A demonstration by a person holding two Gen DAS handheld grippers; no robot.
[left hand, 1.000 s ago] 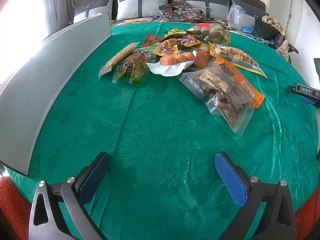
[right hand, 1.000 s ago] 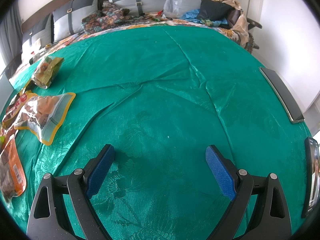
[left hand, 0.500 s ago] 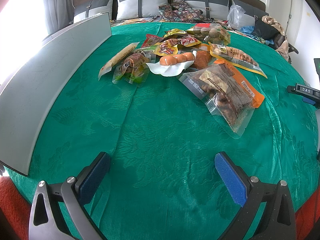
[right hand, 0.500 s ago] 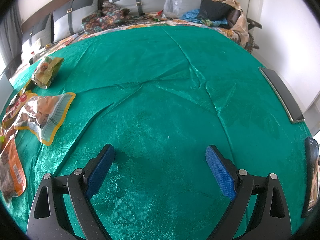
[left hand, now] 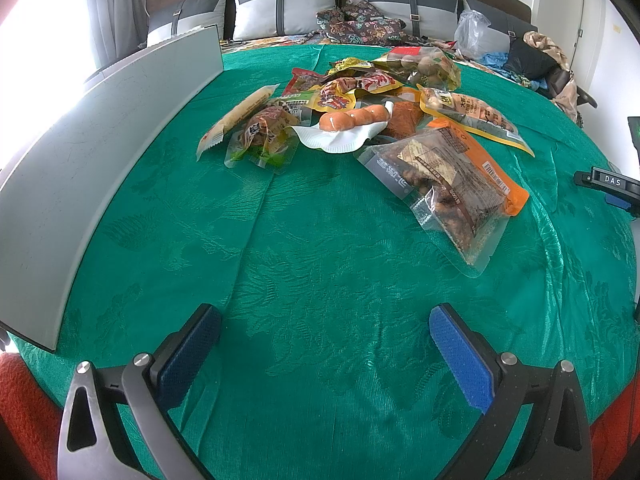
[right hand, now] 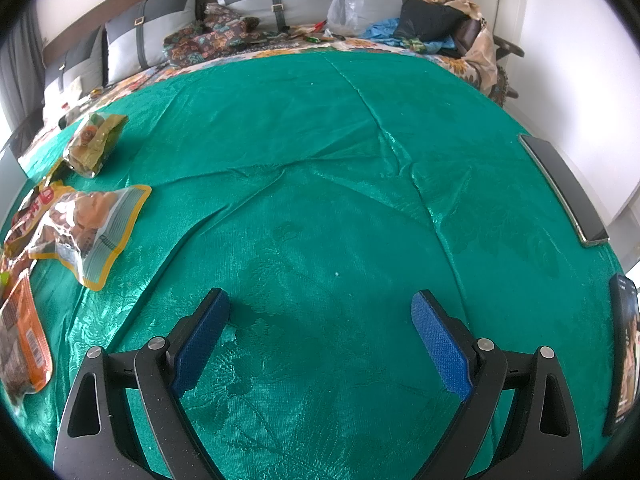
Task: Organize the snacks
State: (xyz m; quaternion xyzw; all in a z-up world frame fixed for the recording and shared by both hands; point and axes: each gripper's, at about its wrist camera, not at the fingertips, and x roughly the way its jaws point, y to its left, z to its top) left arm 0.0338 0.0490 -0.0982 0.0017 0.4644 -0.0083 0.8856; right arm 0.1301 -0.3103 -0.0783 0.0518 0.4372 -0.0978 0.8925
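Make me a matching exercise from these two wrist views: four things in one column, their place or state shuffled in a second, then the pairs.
Things
1. orange-edged clear snack pouch
2. orange sausage links
3. long grey flat board
4. left gripper

Places or states
A. along the left edge of the green cloth
B. open, holding nothing
C. on a white wrapper
D. nearest snack, right of centre

Pairs: 1-D, 2-C, 3-A, 4-B

Grey pillows point(left hand: 285, 8) against headboard, white walls, bright window.

Both wrist views look low across the green cloth point(left hand: 320, 280), sharing the snack pile point(left hand: 360, 120).
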